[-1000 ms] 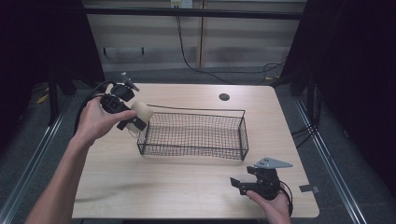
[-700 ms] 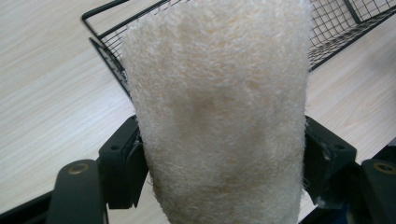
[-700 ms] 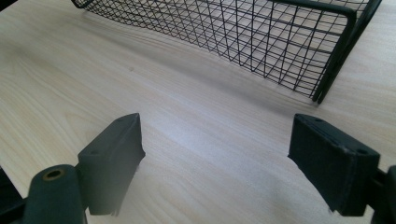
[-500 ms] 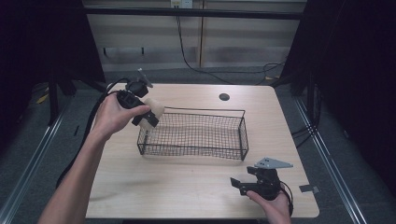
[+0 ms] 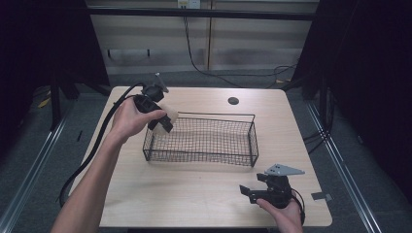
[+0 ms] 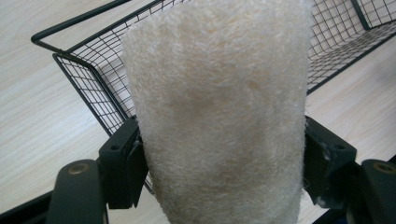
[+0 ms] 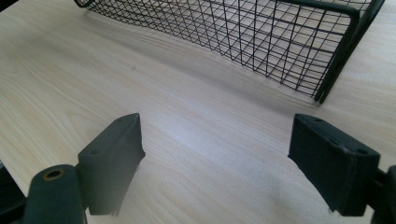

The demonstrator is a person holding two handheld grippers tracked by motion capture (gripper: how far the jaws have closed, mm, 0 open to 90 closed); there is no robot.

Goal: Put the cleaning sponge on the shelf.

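Your left gripper (image 5: 164, 122), left of centre in the high view, clamps a cream loofah sponge (image 6: 217, 112) over the wire basket (image 5: 252, 138) corner, poised for dropping; your right gripper (image 5: 248, 191) rests released, lower right.

Cream fuzzy sponge (image 6: 217, 112), rounded block shape, coarse fibrous surface, clamped on both sides between the left gripper (image 5: 163, 121) fingers (image 6: 122, 163). Held in the air, tilted, above the near-left corner of the black wire basket (image 5: 204, 158), which sits on the counter.
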